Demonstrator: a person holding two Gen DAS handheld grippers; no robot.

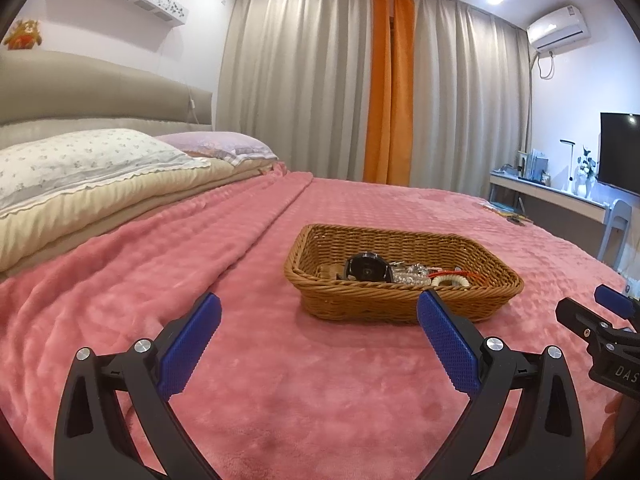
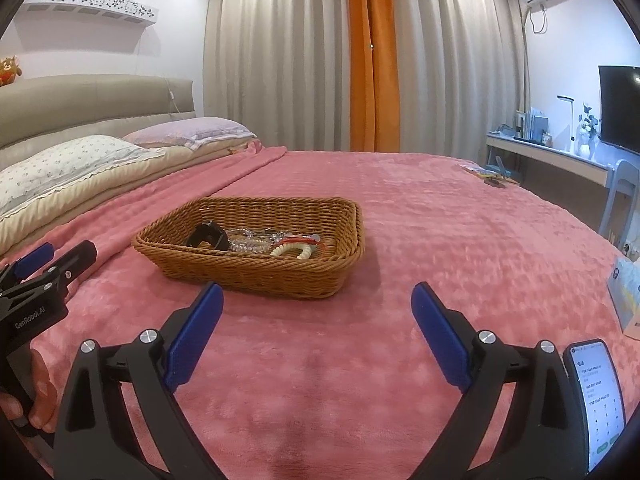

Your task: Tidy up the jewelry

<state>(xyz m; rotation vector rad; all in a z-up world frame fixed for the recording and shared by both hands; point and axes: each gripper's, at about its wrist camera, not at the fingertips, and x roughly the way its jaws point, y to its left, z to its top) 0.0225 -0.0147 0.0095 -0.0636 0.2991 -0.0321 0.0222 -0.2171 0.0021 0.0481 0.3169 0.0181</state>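
A brown wicker basket [image 1: 400,304] sits on the pink bedspread; it also shows in the right wrist view [image 2: 256,272]. Inside lie a black watch [image 1: 366,267], clear bead bracelets [image 1: 410,274] and a white bead bracelet with red cord [image 1: 450,280]. The same watch [image 2: 208,236], clear beads [image 2: 250,244] and white bracelet [image 2: 292,250] show in the right wrist view. My left gripper [image 1: 318,312] is open and empty, just short of the basket. My right gripper [image 2: 318,302] is open and empty, in front of and to the right of the basket.
Pillows [image 1: 80,160] and a headboard are at the left. A desk [image 2: 552,156] with a monitor and a chair stands at the right, curtains behind. A phone [image 2: 598,404] and a tissue pack [image 2: 628,296] lie at the bed's right edge. Small items [image 2: 490,176] lie at the far corner.
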